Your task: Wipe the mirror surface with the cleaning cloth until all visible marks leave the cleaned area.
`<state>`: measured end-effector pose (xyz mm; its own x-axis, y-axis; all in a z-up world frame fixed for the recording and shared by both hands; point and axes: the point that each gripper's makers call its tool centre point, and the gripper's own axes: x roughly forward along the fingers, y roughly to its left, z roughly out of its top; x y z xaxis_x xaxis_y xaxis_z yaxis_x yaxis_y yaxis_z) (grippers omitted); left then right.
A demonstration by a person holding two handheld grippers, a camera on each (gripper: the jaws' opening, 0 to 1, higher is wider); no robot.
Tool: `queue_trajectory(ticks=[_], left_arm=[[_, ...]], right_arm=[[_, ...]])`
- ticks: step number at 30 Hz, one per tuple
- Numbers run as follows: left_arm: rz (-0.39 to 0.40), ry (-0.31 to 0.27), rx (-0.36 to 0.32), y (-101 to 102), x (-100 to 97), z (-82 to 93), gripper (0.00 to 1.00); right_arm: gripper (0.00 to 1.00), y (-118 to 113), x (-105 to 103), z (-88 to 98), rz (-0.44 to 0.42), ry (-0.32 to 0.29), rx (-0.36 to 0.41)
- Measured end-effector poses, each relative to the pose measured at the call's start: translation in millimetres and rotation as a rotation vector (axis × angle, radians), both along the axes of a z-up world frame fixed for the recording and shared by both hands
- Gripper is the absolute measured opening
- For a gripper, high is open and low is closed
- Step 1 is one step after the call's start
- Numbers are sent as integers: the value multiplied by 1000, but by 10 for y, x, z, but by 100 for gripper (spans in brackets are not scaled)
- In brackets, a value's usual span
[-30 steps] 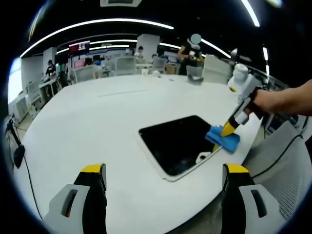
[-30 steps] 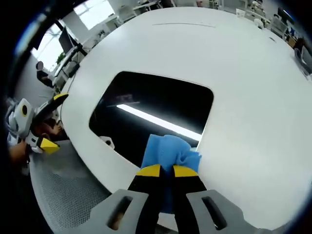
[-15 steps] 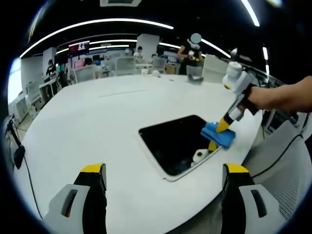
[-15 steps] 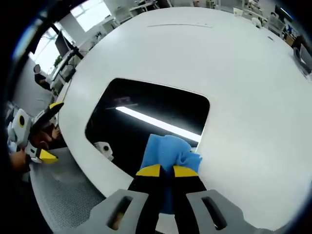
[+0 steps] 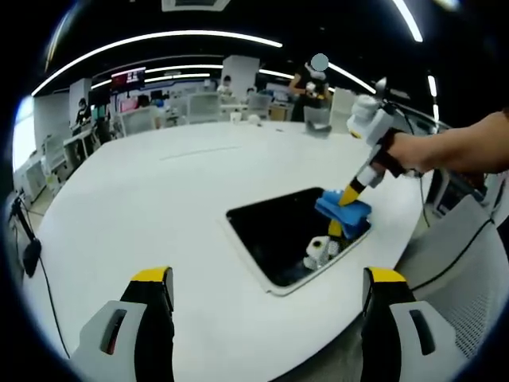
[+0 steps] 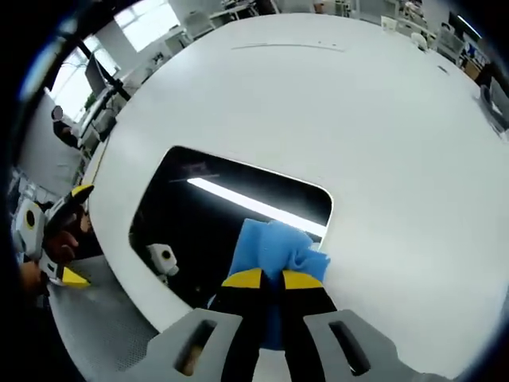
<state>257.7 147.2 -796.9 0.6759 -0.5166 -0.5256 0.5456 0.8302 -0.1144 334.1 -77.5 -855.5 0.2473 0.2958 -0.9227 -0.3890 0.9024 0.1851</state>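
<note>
Two claws are at work over a large white bench point(image 5: 159, 199). The right claw point(image 6: 265, 280) has its jaws closed tight on a blue cloth point(image 6: 274, 243), and the cloth is pressed on the dark mirror point(image 6: 207, 207), at the mirror edge that lies lower right in the right gripper view. In the left gripper view the same right claw point(image 5: 340, 213) comes in from the right, held by a hand point(image 5: 413, 151), with the cloth point(image 5: 342, 208) on the right part of the mirror point(image 5: 278, 231).

The mirror lies flat on the bench, near the bench edge. It is a dark rectangle with rounded corners and a thin pale frame. Its glass reflects a long ceiling light as a bright line, and a small white shape that looks like a reflection of a claw.

The left claw point(image 5: 266, 278) is wide open and holds nothing; its jaws stand far apart over the bench, on this side of the mirror and not touching it. In the right gripper view the left claw point(image 6: 67, 235) is at the left, beyond the bench edge.

Far behind the bench there are desks and chairs point(image 5: 203, 103) and a few people point(image 5: 314, 83), small and not sharp
</note>
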Motion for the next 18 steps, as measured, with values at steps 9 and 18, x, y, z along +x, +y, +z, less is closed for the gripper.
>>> queue_trajectory(ticks=[9, 18], left_arm=[[-1, 3, -1, -5, -4, -3, 99], [2, 5, 1, 0, -3, -3, 99]], right_arm=[[2, 3, 203, 1, 5, -15, -11], [2, 1, 413, -16, 3, -20, -17]])
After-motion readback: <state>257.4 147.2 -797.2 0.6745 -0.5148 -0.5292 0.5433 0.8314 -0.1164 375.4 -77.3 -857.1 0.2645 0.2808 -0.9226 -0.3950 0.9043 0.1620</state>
